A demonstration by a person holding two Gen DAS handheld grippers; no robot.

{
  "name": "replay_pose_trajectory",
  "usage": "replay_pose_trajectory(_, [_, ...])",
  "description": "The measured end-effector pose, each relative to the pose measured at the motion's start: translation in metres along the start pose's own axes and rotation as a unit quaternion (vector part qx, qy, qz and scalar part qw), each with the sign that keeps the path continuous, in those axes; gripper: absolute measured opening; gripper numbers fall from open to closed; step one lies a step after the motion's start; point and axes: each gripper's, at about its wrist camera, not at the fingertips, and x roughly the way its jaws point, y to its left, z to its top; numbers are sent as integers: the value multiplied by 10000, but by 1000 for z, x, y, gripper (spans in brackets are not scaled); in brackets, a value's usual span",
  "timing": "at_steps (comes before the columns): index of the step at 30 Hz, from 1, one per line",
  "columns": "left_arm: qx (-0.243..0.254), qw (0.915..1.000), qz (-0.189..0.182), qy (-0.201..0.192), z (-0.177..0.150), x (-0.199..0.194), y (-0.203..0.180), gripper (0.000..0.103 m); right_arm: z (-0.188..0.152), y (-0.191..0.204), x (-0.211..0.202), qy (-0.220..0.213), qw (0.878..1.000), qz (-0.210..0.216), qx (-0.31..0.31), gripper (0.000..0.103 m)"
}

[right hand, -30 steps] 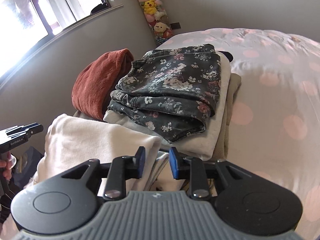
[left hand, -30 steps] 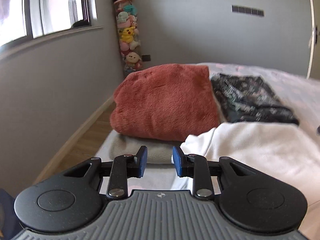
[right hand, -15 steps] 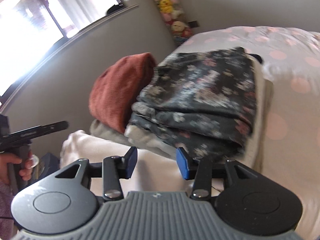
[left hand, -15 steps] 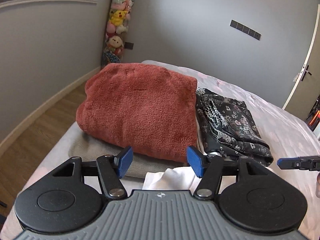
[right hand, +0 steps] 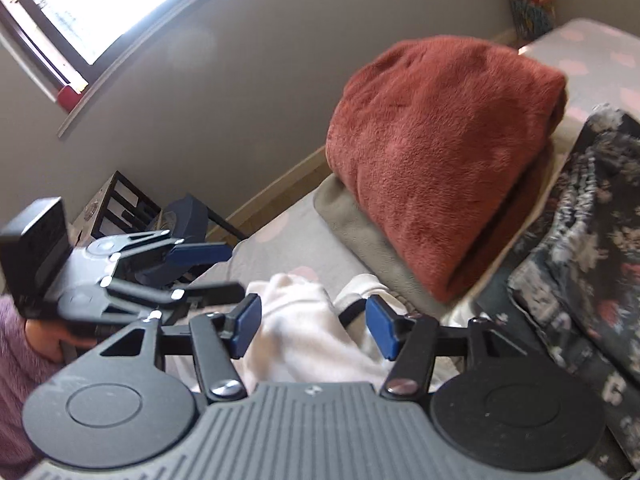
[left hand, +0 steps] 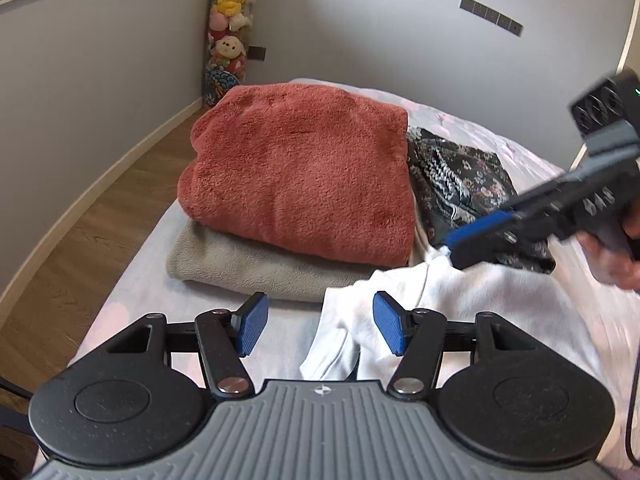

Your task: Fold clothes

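A white garment lies rumpled on the bed in front of the folded piles; it also shows in the right wrist view. My left gripper is open, with the garment's near corner between and below its blue pads, not gripped. My right gripper is open with a bunched edge of the white garment between its pads. In the left wrist view the right gripper comes in from the right, its tip at the garment's far edge. The left gripper shows open in the right wrist view.
A folded rust-red fleece sits on a folded beige blanket. A dark floral garment lies folded to its right. The bed has a pink-dotted sheet. Wooden floor and grey wall lie left. Plush toys hang in the corner.
Both grippers opened wider. The right gripper swung left and down onto the white garment's far edge. The left gripper moved closer over the garment's near corner.
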Motion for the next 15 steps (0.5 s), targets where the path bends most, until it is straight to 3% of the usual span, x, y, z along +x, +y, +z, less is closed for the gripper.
replay_pose_trajectory(8, [232, 9993, -87, 287, -5, 13, -6, 57, 15, 1, 44, 719, 9973, -59, 148, 56])
replay_pose_trajectory(13, [375, 9986, -96, 370, -8, 21, -11, 57, 14, 14, 54, 916, 9954, -171, -217, 31])
replay_pose_trajectory(15, [461, 9983, -151, 319, -9, 19, -12, 57, 12, 23, 50, 871, 9946, -131, -543, 28])
